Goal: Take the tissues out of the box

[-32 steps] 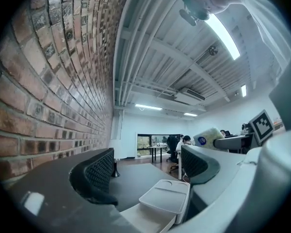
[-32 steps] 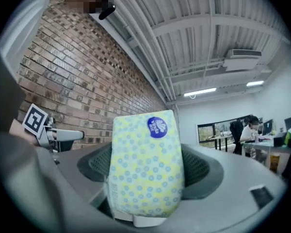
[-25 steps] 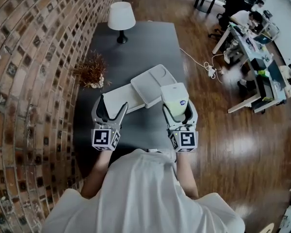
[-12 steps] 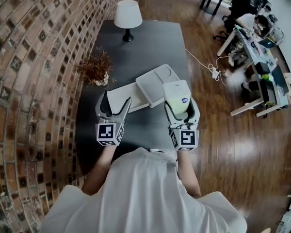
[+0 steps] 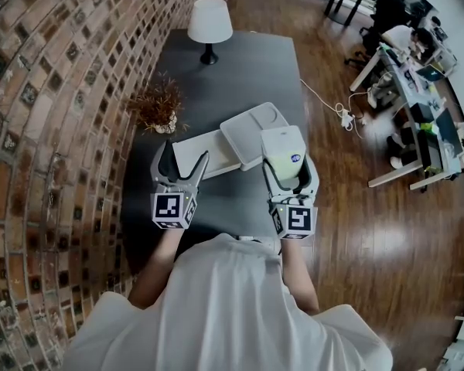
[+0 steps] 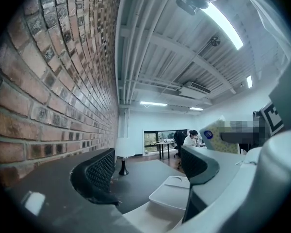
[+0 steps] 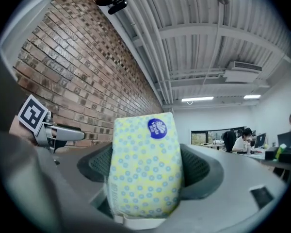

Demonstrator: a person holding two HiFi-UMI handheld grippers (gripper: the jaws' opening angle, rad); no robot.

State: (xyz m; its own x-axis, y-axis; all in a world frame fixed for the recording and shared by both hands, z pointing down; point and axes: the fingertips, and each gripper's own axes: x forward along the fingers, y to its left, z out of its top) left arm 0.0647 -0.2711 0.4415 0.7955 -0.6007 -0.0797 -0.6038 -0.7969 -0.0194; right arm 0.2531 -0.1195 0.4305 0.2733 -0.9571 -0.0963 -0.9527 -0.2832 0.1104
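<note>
an office: desks (image 5: 396,83), seated people (image 5: 407,35), brick wall (image 5: 46,130).

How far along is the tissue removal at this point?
Done: the tissue pack is out of the open white box on the table. In hand: the right gripper clamps the pack; the left gripper is open, empty. Left: probably setting the pack down.

The tissue pack (image 7: 144,174) is pale yellow with blue ring dots and a blue sticker (image 7: 157,127). The tray (image 5: 250,132) is white, the table (image 5: 240,68) dark grey.

left gripper (image 5: 183,158) jaws apart, right gripper (image 5: 288,167) clamped
</note>
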